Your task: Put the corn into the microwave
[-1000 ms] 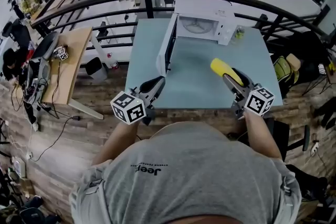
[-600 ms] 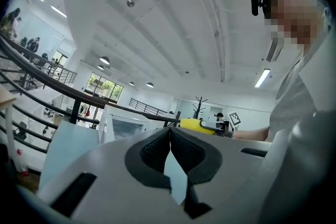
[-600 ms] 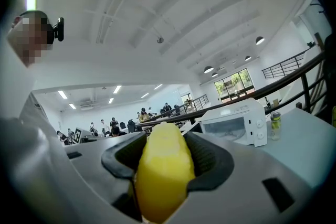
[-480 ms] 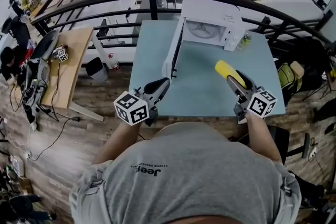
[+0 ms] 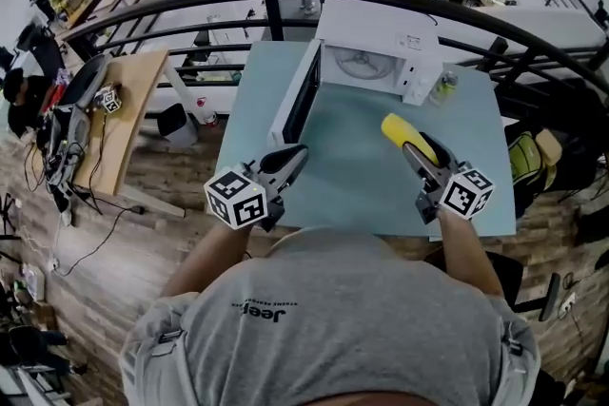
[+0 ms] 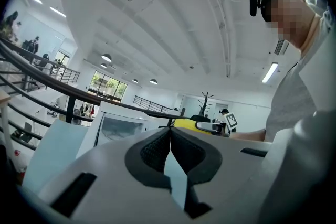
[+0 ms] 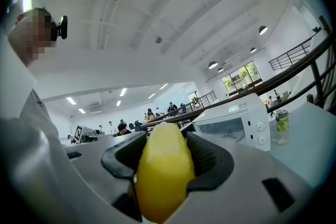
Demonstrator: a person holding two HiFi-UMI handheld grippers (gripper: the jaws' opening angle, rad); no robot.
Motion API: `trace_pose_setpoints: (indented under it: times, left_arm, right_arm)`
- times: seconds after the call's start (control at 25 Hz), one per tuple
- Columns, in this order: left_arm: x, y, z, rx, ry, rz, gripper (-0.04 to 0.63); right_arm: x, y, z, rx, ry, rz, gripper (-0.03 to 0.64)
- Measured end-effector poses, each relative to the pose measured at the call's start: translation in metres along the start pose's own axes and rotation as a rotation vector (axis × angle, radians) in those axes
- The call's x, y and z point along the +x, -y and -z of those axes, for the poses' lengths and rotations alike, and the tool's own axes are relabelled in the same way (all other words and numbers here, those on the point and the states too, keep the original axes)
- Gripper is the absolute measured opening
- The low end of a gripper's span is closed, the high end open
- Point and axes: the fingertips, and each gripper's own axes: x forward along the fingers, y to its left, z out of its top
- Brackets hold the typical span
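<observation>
Judging by its look, the corn [image 7: 164, 176] is a light, stiff cob with a smooth skin that could slip or swivel if pinched at the tip, so you do best to hold it round its thick middle. At left, your left hand-held gripper [image 6: 169, 136] has its jaws pressed together on nothing, above the counter [image 5: 352, 181] near the open microwave door [image 5: 291, 100]. The microwave [image 5: 381, 38] stands at the far edge. At right, your right hand-held gripper [image 7: 166, 145] stands wide, clamped on the corn's thick part, the tip poking forward, well short of the microwave.
</observation>
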Motion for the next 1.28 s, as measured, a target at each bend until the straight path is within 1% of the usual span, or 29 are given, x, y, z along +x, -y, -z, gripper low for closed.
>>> trace_pose_setpoints:
  times: [0.2, 0.32, 0.44, 0.56, 0.68, 0.84, 1.12, 1.28]
  left_arm:
    - [0.068, 0.004, 0.003, -0.024, 0.006, -0.087, 0.021]
    - [0.114, 0.007, 0.006, -0.034, -0.008, -0.116, 0.021]
    - [0.154, 0.011, 0.01, -0.041, -0.036, -0.126, 0.021]
    - [0.176, 0.009, 0.014, -0.029, -0.071, -0.135, 0.021]
    - [0.182, -0.002, 0.016, -0.027, -0.09, -0.141, 0.021]
    - [0.19, -0.023, 0.016, -0.012, -0.105, -0.103, 0.021]
    - [0.207, -0.054, 0.026, 0.011, -0.153, -0.001, 0.021]
    - [0.219, -0.065, 0.033, 0.03, -0.17, 0.024, 0.021]
  right_arm:
    - [-0.002, 0.063, -0.018, -0.027, -0.041, -0.085, 0.247]
    - [-0.006, 0.099, -0.032, -0.054, -0.06, -0.12, 0.247]
    - [-0.008, 0.132, -0.04, -0.044, -0.06, -0.138, 0.247]
    - [-0.002, 0.153, -0.04, -0.029, -0.061, -0.146, 0.247]
    - [0.014, 0.159, -0.036, -0.019, -0.067, -0.151, 0.247]
    - [0.041, 0.161, -0.031, -0.028, -0.075, -0.13, 0.247]
    - [0.094, 0.155, -0.013, -0.033, -0.103, -0.044, 0.247]
    - [0.117, 0.163, 0.0, -0.04, -0.139, 0.008, 0.247]
